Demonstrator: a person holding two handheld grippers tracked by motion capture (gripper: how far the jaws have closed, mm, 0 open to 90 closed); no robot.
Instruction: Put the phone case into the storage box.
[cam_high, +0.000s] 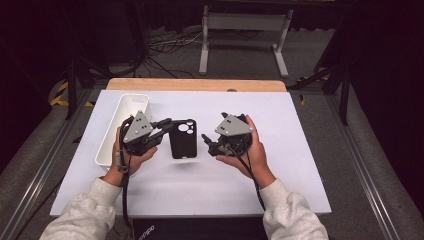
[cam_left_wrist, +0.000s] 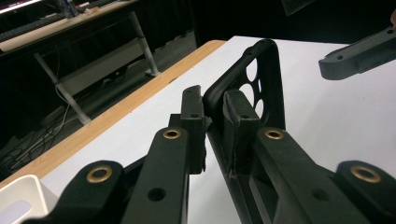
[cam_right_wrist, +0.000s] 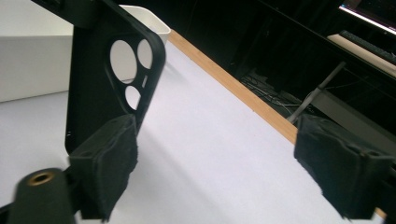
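Observation:
A black phone case (cam_high: 183, 141) with round camera cut-outs is held a little above the white mat, tilted. My left gripper (cam_high: 169, 125) is shut on the case's long edge near the camera end; in the left gripper view its jaws (cam_left_wrist: 215, 116) pinch the rim of the case (cam_left_wrist: 270, 79). My right gripper (cam_high: 208, 143) is open just right of the case, with nothing between its pads. In the right gripper view the case (cam_right_wrist: 91, 93) stands close in front of the left pad (cam_right_wrist: 109, 163), and the right pad (cam_right_wrist: 341, 175) is far apart from it.
A long white bin (cam_high: 106, 146) lies along the mat's left side, also seen behind the case as a white bin (cam_right_wrist: 37, 65). The white mat (cam_high: 280, 165) covers a wooden table (cam_high: 200, 84). Dark floor, cables and a table frame lie beyond.

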